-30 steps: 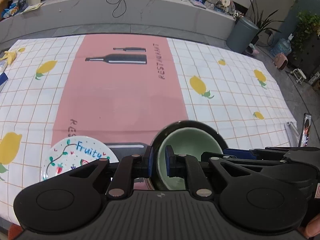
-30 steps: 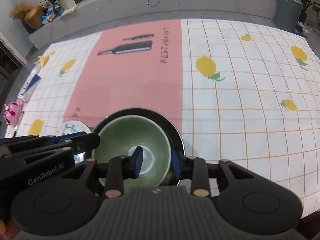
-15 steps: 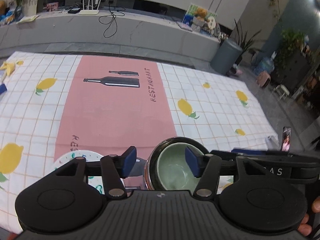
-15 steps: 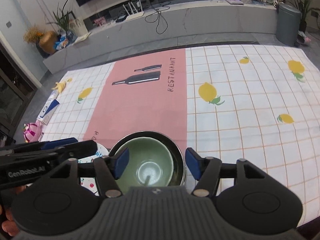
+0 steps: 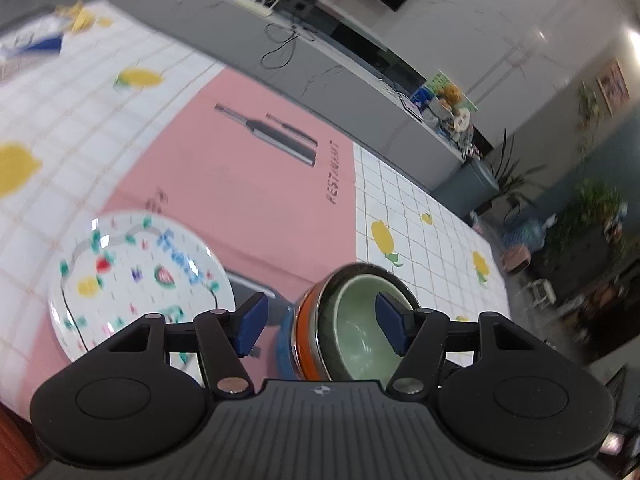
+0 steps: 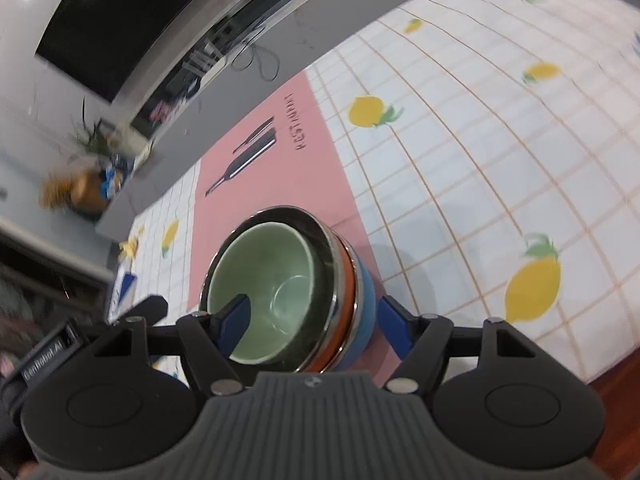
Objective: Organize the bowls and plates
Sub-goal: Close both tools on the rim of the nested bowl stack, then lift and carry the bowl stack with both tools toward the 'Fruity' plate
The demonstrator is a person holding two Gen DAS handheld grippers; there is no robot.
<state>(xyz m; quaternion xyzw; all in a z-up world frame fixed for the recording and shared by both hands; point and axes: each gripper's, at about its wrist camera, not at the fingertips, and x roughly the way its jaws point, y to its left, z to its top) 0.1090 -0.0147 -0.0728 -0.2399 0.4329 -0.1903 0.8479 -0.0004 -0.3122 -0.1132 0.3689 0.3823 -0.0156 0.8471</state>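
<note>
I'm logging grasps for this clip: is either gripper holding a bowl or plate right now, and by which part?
Nothing is held. The left gripper and right gripper are both open around the stacked bowls, not clamped on them.

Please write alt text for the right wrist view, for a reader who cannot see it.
The open right gripper frames a stack of bowls, green one on top, on a pink and lemon-print tablecloth. The left gripper shows at the left edge.
</note>
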